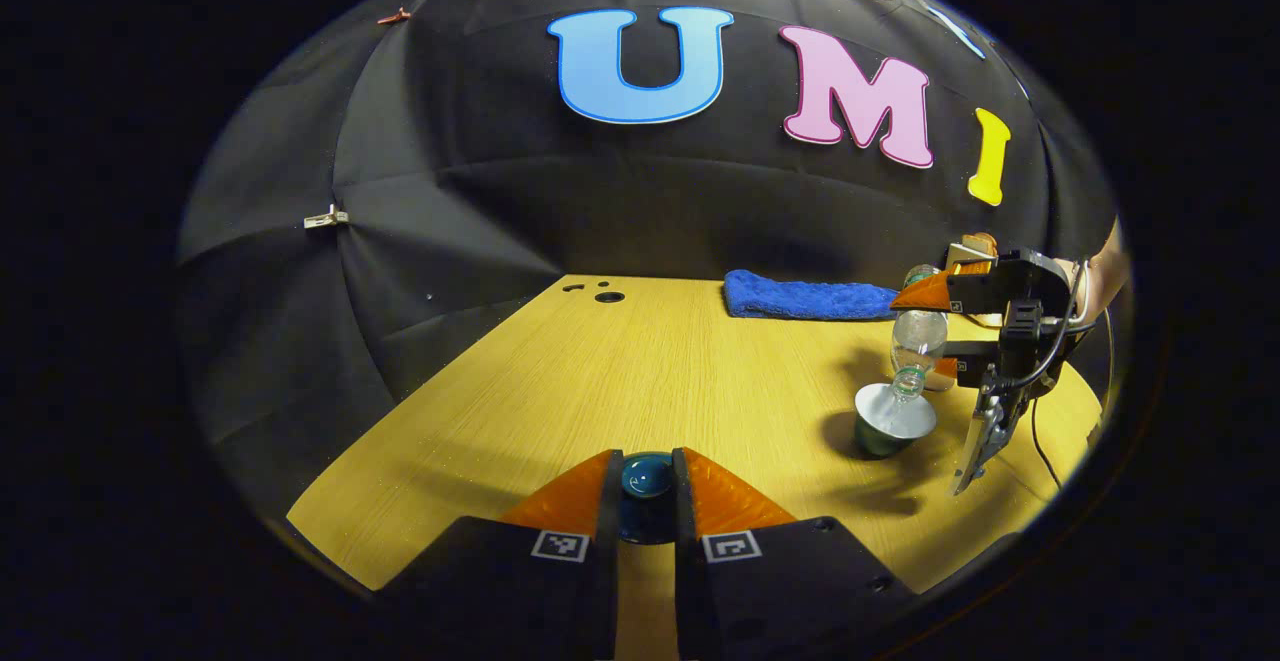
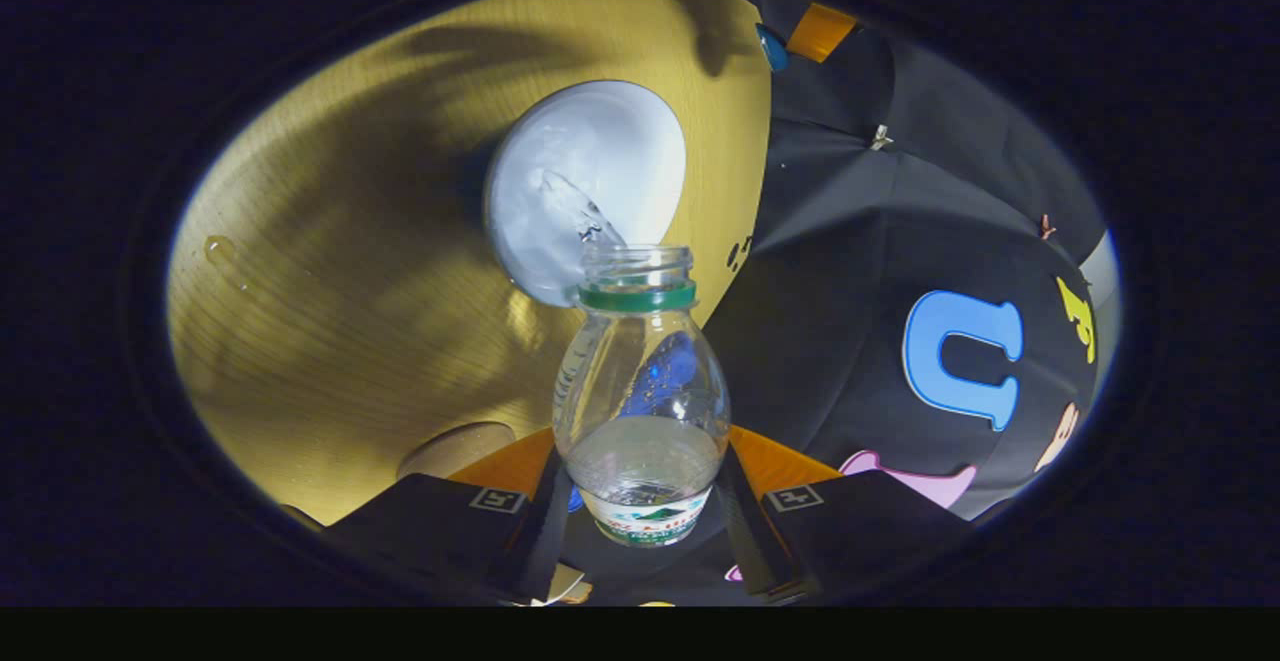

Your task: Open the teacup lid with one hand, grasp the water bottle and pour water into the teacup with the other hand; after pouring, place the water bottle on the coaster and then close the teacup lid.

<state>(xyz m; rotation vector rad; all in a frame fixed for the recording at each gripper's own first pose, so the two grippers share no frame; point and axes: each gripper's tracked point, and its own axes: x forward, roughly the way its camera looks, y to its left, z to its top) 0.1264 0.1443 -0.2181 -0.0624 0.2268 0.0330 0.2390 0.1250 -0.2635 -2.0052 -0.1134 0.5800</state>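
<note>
In the left gripper view my left gripper (image 1: 646, 486) is shut on the dark teal teacup lid (image 1: 646, 476), held low over the wooden table (image 1: 640, 381). At the right stands the dark green teacup (image 1: 892, 419) with a pale inside. Above it the clear water bottle (image 1: 916, 341) is tipped neck-down, held by my right gripper (image 1: 935, 326). In the right gripper view my right gripper (image 2: 645, 486) is shut on the water bottle (image 2: 640, 401), whose open mouth points into the teacup (image 2: 585, 186), and a stream of water runs into it. A round coaster (image 2: 455, 446) shows beside the fingers.
A folded blue towel (image 1: 805, 298) lies at the back of the table by the booth wall. Small holes (image 1: 608, 296) mark the table's far left part. A water drop (image 2: 218, 248) sits on the wood. A hand and a cable trail behind the right gripper.
</note>
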